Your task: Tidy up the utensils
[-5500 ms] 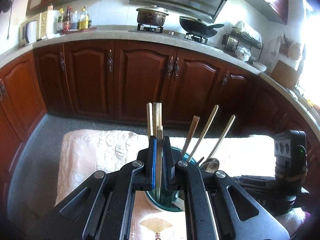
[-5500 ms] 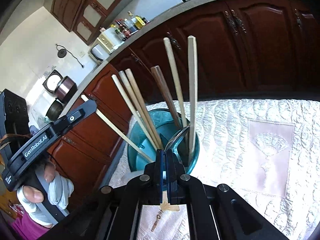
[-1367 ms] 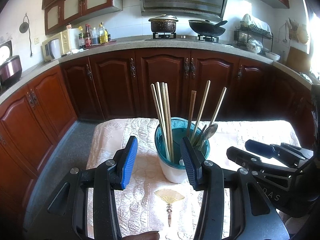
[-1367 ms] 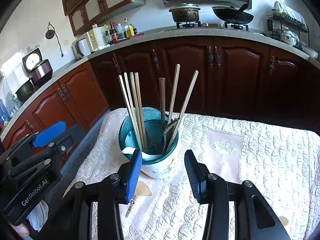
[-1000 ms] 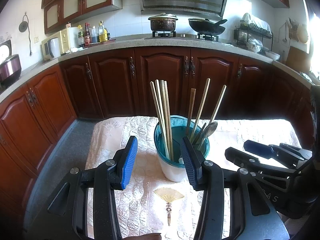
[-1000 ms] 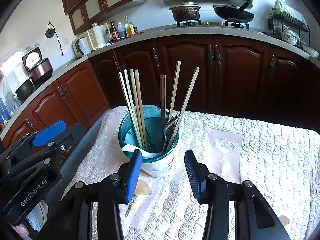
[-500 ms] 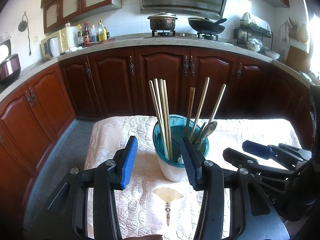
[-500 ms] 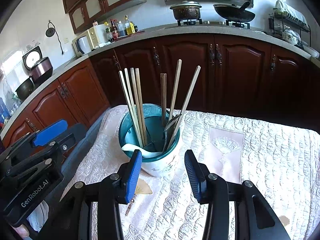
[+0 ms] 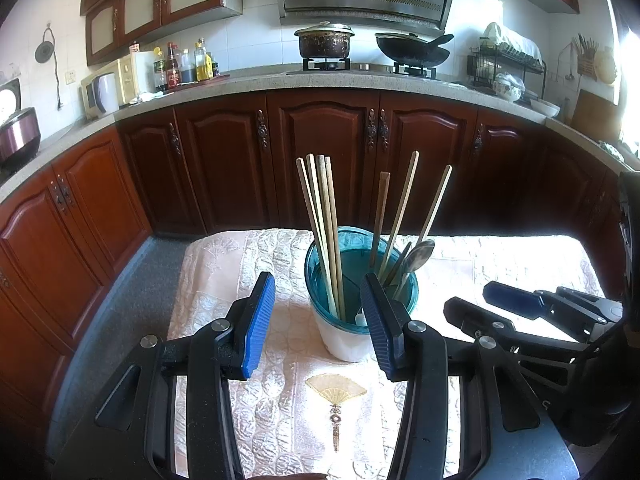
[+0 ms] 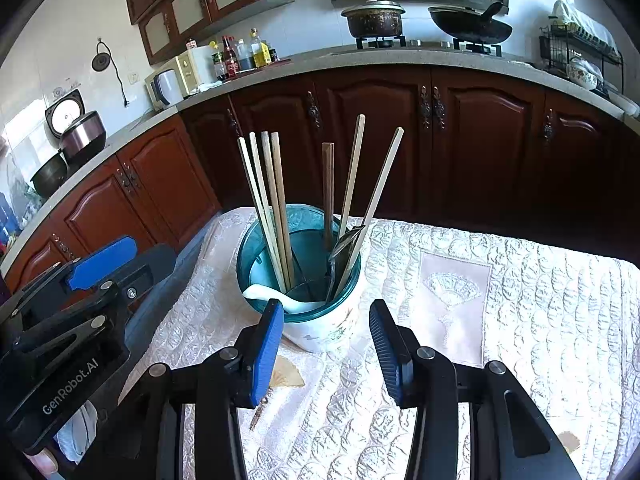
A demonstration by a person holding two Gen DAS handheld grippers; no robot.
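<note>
A white utensil holder with a teal insert (image 9: 348,340) (image 10: 320,328) stands upright on the cloth-covered table. On its left side leans a bundle of pale chopsticks (image 9: 320,208) (image 10: 268,192). Its right side holds three more sticks (image 9: 404,204) (image 10: 352,172) and a metal spoon (image 9: 418,254) (image 10: 346,242). A white ceramic spoon (image 10: 260,292) lies against the near rim. My left gripper (image 9: 317,284) (image 10: 152,250) is open and empty just short of the holder. My right gripper (image 10: 326,312) (image 9: 472,298) is also open and empty in front of it.
The table carries a cream quilted cloth (image 10: 540,320) with an embroidered fan motif (image 9: 336,392) near me. Dark wooden cabinets (image 9: 320,152) run beyond the far table edge, and grey floor (image 9: 132,312) lies to the left. A gloved hand (image 10: 76,428) holds the left gripper.
Several seconds ago both grippers were shut right over the holder, the left on chopsticks. Both have since opened and pulled back. Over the last second nothing has moved.
</note>
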